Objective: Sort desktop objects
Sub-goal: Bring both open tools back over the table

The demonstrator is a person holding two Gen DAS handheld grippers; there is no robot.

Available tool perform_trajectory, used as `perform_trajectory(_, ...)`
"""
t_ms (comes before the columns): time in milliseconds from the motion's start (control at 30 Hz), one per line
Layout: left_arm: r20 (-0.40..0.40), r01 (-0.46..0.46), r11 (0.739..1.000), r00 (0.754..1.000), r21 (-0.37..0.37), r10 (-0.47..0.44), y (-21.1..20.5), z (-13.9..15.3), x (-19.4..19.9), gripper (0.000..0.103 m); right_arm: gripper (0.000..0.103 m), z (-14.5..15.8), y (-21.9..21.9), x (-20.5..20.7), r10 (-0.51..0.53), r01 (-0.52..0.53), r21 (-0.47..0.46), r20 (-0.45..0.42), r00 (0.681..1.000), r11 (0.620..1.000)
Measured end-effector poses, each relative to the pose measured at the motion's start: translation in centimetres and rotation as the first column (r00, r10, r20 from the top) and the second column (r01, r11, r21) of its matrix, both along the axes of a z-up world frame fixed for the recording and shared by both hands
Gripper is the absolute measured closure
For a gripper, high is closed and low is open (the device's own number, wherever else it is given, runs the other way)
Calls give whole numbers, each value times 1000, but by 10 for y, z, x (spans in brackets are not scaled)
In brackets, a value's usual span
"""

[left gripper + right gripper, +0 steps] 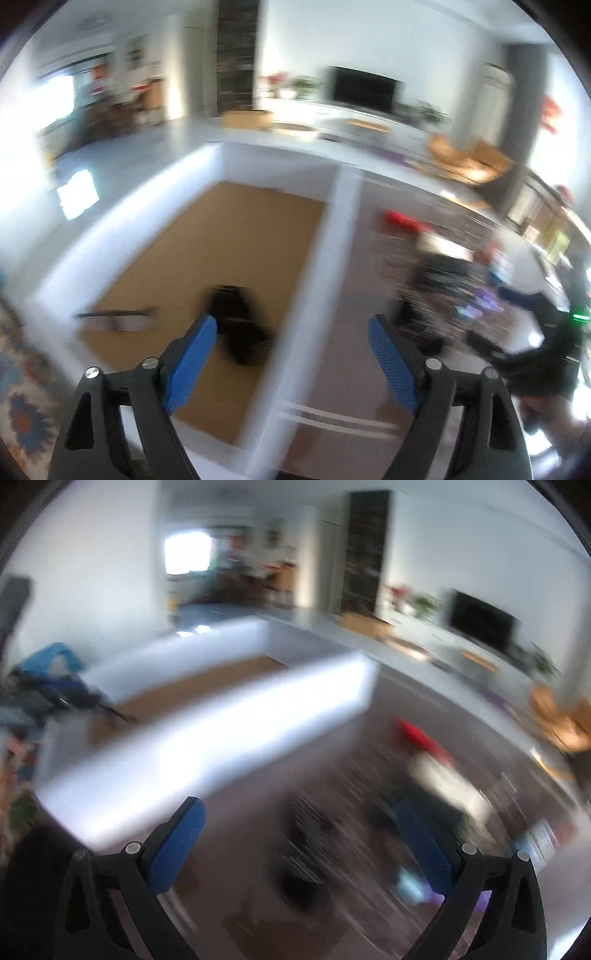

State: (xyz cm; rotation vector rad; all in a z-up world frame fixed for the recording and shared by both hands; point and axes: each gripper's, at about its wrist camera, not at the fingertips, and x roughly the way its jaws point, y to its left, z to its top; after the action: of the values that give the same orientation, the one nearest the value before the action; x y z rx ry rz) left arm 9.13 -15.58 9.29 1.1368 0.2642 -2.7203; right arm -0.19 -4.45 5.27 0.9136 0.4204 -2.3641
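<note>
Both pairs of blue-padded fingers stand spread wide with nothing between them: the left gripper (291, 332) over the white box (343, 236), the right gripper (303, 819) over the dark desktop (332, 738). Motion blur smears almost everything; the clutter on the desktop cannot be identified beyond a red thing (417, 734) and a pale one (443, 775). Inside the box, on its brown floor, lie a black object (240, 328) and a thin dark stick (114, 314), with bare floor around them. The box's white wall runs between both grippers' views.
</note>
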Motion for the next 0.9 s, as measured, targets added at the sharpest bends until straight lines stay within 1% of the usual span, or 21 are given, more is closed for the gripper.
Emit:
perform_trajectory(33,9,61,998,998,11,-62,18,-3,-2,0,0,-12,24,-2,-54,53,24,34,998,998)
perform_trajectory(67,28,117,993,993,15,-117,42,-10,-8,0,0,-27,53,-4,-128,122,69,84,988,990)
perform_trajectory(100,60,153,988,986,9,-153,66,-20,-17,0,0,-39,72,-5,-182,169,104,124,976,980)
perform_trajectory(133,93,174,985,980,0,-174,76,-31,-22,0,0,-54,95,-7,-248,225,142,173,953,964)
perform_trajectory(200,179,208,978,963,-21,-201,100,-60,-41,0,0,-69,125,-4,-312,283,156,216,925,947)
perform_trajectory(233,218,215,976,954,-27,-204,109,-74,-51,0,0,-70,137,-4,-318,301,108,236,918,948)
perform_trajectory(267,255,213,977,947,-33,-198,117,-89,-59,0,0,-72,145,-5,-351,337,100,239,905,936)
perform_trajectory(333,325,195,979,931,-61,-165,122,-111,-76,0,0,-72,149,-7,-383,370,98,225,896,924)
perform_trajectory(433,351,180,982,924,-60,-148,122,-122,-100,0,0,-74,151,-13,-414,409,66,197,889,910)
perform_trajectory(467,353,171,984,925,-59,-139,125,-123,-105,0,0,-74,150,-16,-424,420,61,189,886,905)
perform_trajectory(533,323,144,989,937,-13,-132,119,-125,-110,0,0,-74,146,-22,-432,428,61,189,882,902)
perform_trajectory(633,269,124,992,957,-29,-111,118,-124,-110,0,0,-74,140,-25,-435,431,61,188,881,900)
perform_trajectory(700,238,125,991,965,-38,-112,119,-125,-110,0,0,-72,147,-24,-434,431,61,189,881,900)
perform_trajectory(800,206,134,990,971,-46,-122,126,-134,-118,0,0,-71,147,-22,-439,436,61,184,879,898)
perform_trajectory(900,199,138,989,972,-47,-126,127,-135,-122,0,0,-72,146,-24,-439,436,61,183,880,898)
